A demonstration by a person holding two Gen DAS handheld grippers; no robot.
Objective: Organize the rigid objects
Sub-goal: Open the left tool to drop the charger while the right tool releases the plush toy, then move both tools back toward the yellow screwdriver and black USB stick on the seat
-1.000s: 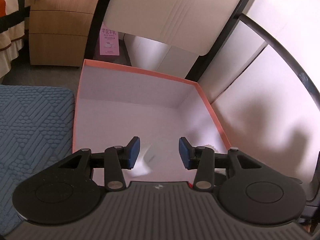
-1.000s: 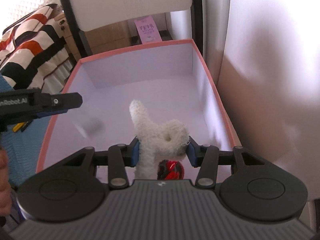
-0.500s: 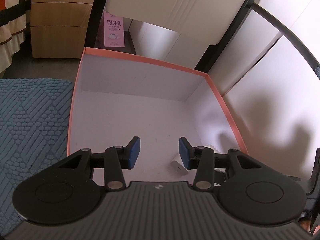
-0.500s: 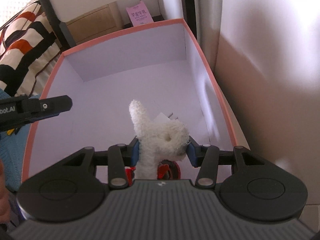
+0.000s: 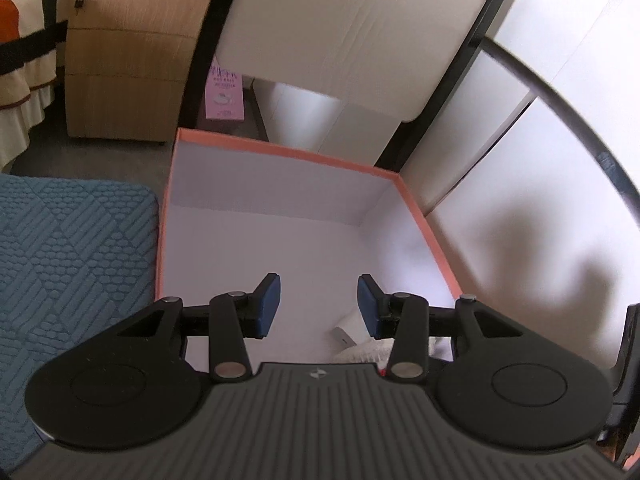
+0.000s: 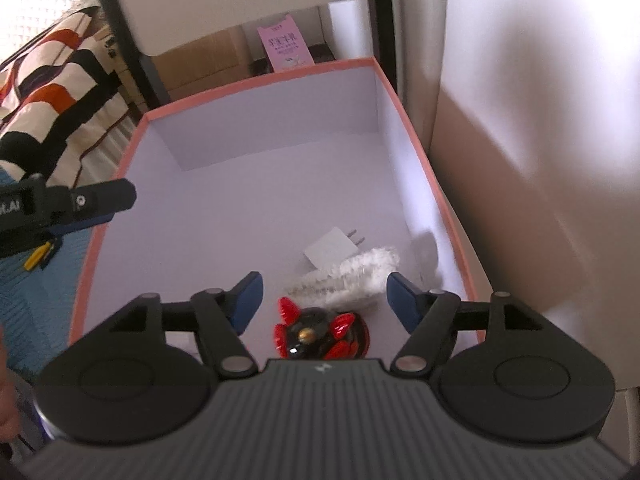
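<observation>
A pink-rimmed box (image 6: pixel 416 148) with a white inside holds a white plug charger (image 6: pixel 330 249), a white plush toy (image 6: pixel 352 274) and a red and black toy (image 6: pixel 320 334). My right gripper (image 6: pixel 322 300) is open above the plush and the red toy, holding nothing. My left gripper (image 5: pixel 319 306) is open and empty over the same box (image 5: pixel 280 152); the charger (image 5: pixel 350 326) and plush (image 5: pixel 366 352) show just below its right finger. The left gripper's finger also shows at the left of the right wrist view (image 6: pixel 100 200).
A blue textured mat (image 5: pixel 72 264) lies left of the box. A white wall (image 6: pixel 540 160) stands close on the right. Behind the box are a chair back (image 5: pixel 352 28), a pink carton (image 5: pixel 225 94), a wooden cabinet (image 5: pixel 124 64) and a striped cloth (image 6: pixel 48 92).
My right gripper has opened and let go of the white plush toy, which now lies in the box beside the charger. The left gripper stays open and has shifted slightly.
</observation>
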